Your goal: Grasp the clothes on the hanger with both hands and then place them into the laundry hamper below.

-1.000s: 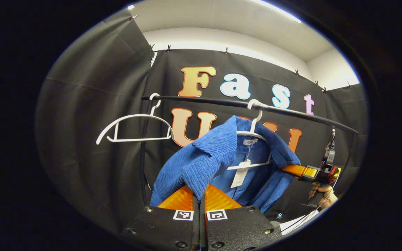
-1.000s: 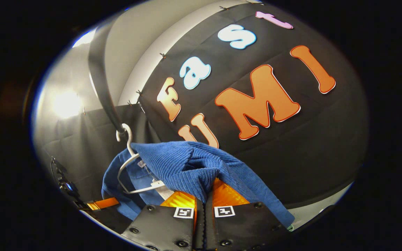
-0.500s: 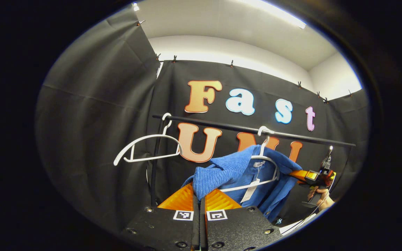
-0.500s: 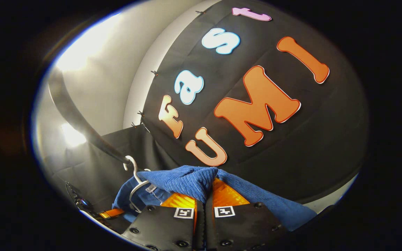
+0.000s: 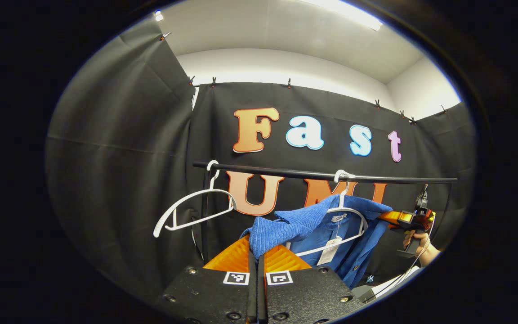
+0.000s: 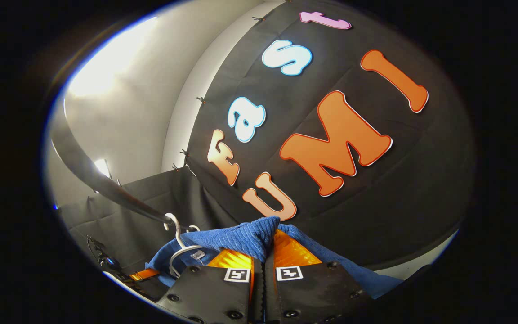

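Off hanger [image 5: 344, 211], shirt [image 5: 286, 227] (lower now)

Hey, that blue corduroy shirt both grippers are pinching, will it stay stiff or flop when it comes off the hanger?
Likely floppy: the blue shirt already sags between the left gripper and the white hanger. Its ribbed cloth probably grips well. It may snag the hanger.

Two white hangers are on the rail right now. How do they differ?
In the left gripper view, the left hanger hangs bare, while the right hanger carries the blue garment with a paper tag. The left hanger sits by the rail's left end; the right hanger sits further along, toward the right gripper. Both are white, hooked on the same rail and tilted. The left gripper and right gripper each pinch the garment.
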A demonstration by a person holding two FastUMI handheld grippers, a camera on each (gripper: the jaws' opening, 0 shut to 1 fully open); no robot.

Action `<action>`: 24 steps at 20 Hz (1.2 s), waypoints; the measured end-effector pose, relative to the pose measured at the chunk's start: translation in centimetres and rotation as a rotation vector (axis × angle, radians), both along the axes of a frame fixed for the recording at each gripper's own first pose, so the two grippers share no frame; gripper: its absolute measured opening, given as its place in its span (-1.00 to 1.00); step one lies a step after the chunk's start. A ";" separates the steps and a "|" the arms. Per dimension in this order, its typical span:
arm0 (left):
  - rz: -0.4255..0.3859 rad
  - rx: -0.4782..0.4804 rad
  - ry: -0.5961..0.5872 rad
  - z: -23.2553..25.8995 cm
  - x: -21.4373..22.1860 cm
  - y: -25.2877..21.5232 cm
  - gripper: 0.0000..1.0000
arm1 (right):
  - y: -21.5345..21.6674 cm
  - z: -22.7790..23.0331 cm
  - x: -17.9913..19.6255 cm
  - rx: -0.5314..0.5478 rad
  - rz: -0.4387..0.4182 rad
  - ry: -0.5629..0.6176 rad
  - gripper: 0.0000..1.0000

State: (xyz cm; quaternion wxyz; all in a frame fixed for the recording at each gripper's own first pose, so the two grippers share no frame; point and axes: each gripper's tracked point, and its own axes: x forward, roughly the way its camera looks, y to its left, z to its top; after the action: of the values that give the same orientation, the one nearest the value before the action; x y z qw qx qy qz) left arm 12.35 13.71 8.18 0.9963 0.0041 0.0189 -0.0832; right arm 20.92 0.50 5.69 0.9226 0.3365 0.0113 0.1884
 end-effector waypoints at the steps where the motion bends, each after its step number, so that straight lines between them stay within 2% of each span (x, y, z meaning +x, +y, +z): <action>1: -0.005 0.000 -0.002 0.2 0.3 0.1 -0.96 | -0.1 0.1 0.0 0.001 -0.002 -0.003 -0.84; 7: -0.038 -0.025 -0.017 1.5 2.4 1.4 -1.00 | -0.4 -0.3 1.1 0.005 -0.021 0.002 -0.84; 8: -0.045 -0.025 -0.021 1.6 2.7 1.5 -0.95 | -0.5 -0.4 1.4 0.003 -0.026 0.003 -0.84; 13: -0.084 -0.010 -0.018 1.7 4.7 2.3 -0.99 | -0.6 -1.1 2.4 0.005 -0.041 0.018 -0.84; 24: -0.122 -0.004 0.051 -1.1 9.9 3.8 -0.99 | -1.4 -3.7 5.7 -0.010 -0.087 0.071 -0.84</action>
State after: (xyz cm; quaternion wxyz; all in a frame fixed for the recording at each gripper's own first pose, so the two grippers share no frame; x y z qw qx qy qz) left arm 22.21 17.47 7.07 0.9886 0.0012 0.0438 -0.1440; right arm 26.63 -0.86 2.01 0.9306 0.3385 0.0306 0.1361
